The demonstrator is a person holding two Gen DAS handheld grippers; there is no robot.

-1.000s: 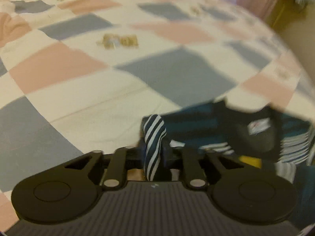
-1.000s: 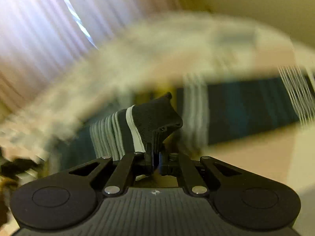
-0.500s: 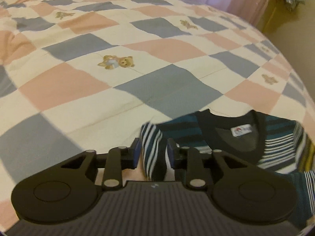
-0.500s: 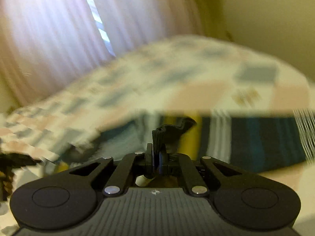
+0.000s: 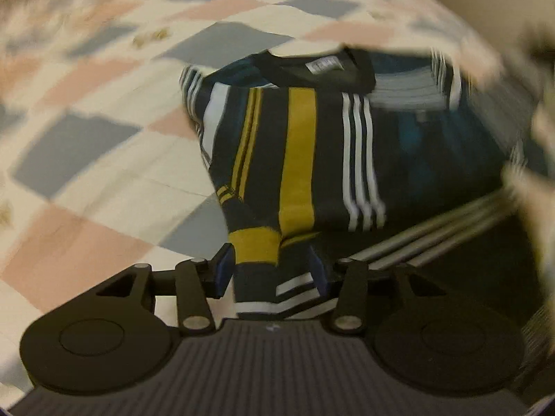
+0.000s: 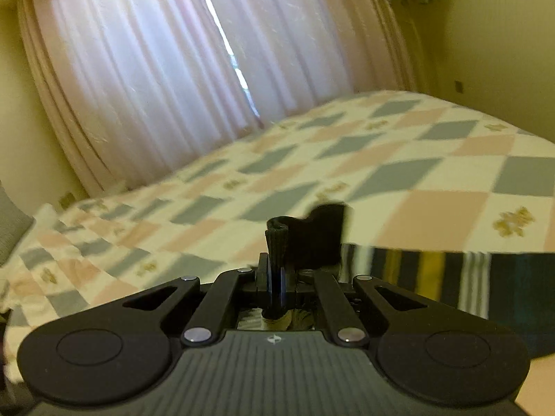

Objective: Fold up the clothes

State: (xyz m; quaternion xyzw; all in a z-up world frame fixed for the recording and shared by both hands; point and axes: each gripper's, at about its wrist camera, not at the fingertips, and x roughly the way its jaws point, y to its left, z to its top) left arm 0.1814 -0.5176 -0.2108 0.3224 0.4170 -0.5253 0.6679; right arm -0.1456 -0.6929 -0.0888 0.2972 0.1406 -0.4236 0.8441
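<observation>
I've got the striped sweater (image 5: 312, 145) in both tools, lying mostly on the bed (image 5: 104, 159), collar and label at the far side, folded layer on top.

Left tool (image 5: 270, 270): its 2 fingers sit either side of a bunched yellow-and-navy edge, with fabric between them. They look fairly wide apart, so I judge this a loose hold, not a firm pinch. The left view is motion-blurred, so I can't confirm contact on both pads.

Right tool (image 6: 275, 277): pressed together on a dark ribbed bit of the sweater (image 6: 305, 239), probably cuff or hem. The rest of the garment trails off to the right, low in that view, over the bed (image 6: 433, 187).

Risks as I see them:
1. Left grip slips. Thick bunched knit in a wide gap could slide out on any pull, dropping that corner and leaving the fold crooked.
2. Uneven tension. Right is locked and left is loose, so lifting or pulling both could skew the fabric toward the right side.
3. Right holds only a narrow ribbed strip. The knit stretches, so a hard tug would distort the edge without moving the body.
4. Top layer may drag and un-fold what's under it if I carry too low across the bed.
5. With the blur, I can't judge edge alignment at all.
</observation>
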